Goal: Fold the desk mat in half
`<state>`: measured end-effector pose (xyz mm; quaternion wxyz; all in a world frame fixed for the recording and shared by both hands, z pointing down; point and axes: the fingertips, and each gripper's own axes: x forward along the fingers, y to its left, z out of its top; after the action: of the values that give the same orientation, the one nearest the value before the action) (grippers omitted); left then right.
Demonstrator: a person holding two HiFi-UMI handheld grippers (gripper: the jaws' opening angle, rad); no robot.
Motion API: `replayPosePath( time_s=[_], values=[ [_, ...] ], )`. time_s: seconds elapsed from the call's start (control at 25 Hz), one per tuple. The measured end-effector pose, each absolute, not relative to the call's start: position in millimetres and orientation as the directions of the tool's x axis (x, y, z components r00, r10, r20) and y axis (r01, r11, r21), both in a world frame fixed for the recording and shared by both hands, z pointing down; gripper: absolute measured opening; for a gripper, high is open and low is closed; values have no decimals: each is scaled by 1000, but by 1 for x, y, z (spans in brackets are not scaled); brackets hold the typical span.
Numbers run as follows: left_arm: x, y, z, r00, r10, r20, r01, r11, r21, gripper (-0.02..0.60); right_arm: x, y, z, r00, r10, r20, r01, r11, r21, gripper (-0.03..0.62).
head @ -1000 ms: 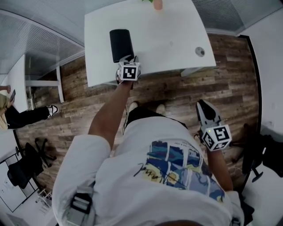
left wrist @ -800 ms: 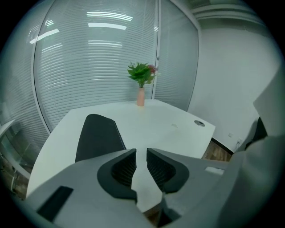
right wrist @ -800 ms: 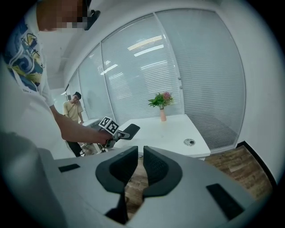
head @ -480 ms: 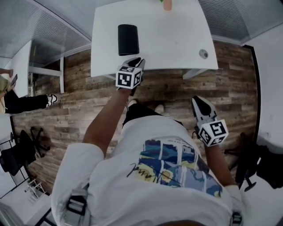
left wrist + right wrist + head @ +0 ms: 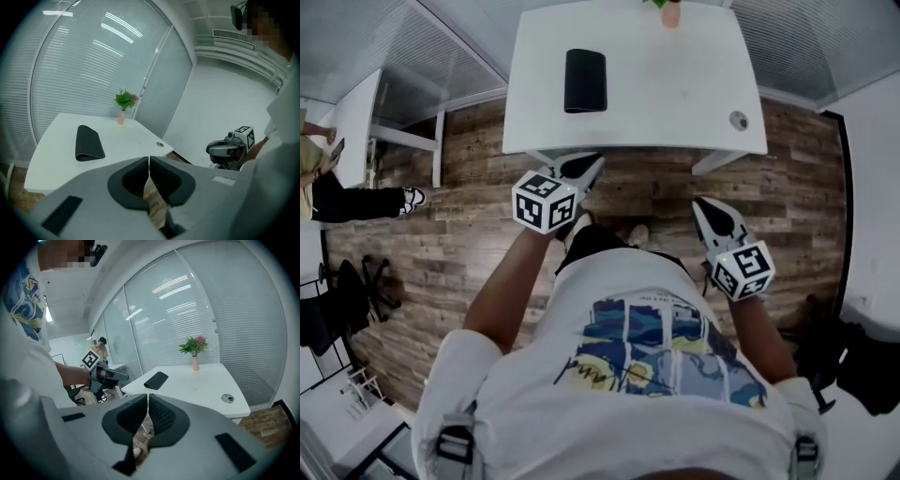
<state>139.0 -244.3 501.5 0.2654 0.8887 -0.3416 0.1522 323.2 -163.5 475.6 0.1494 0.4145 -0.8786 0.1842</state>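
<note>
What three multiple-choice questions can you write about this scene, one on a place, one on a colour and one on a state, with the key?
1. Where does the desk mat lie?
A. in a drawer
B. on the white desk
C. on a shelf

2. What colour is the desk mat?
A. white
B. green
C. black

3. In what state is the desk mat?
A. spread out flat
B. folded over
C. standing upright

Key: 1 B, the head view shows it on the desk top. 2 C, it is dark against the white top. 3 B, the left gripper view shows two layers joined at a rounded edge.
</note>
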Motion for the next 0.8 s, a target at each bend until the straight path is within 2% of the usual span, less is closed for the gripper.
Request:
replayPosePath(
  time_s=[0.36,0.8],
  values=[
    [131,-178,472,756,-496,428,-647,-664,375,3,297,-157,472,-662,-632,403,-738,644,-202,3],
    [124,-147,462,770,-484,416,-633,-664,399,3,276,-153,467,-698,-592,403,-697,691,-191,2]
  ],
)
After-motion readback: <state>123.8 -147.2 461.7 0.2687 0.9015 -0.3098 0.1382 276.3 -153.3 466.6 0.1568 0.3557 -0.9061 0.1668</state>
